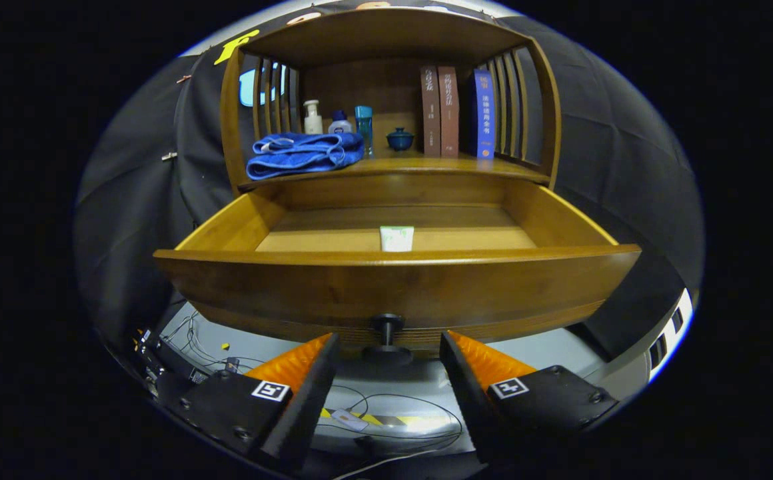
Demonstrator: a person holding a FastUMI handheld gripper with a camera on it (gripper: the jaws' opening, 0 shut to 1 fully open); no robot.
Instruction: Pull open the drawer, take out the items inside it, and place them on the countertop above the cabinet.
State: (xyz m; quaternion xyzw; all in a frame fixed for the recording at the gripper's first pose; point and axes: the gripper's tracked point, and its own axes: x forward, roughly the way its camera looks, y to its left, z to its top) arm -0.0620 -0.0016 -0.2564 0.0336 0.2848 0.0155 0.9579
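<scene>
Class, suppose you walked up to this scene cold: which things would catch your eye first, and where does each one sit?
First the wooden drawer, pulled wide open just ahead of the open gripper, whose fingers flank the dark knob without touching it. Next a small pale tube lying alone on the drawer floor near the front. Then the folded blue towel on the countertop above, with bottles behind it and upright books to its right.

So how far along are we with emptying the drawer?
Done: the wooden drawer is pulled open. In hand: nothing; the gripper is open, its fingers either side of the dark round knob. Left: the pale green-and-white tube lies inside, not yet moved to the countertop by the folded blue towel.
</scene>
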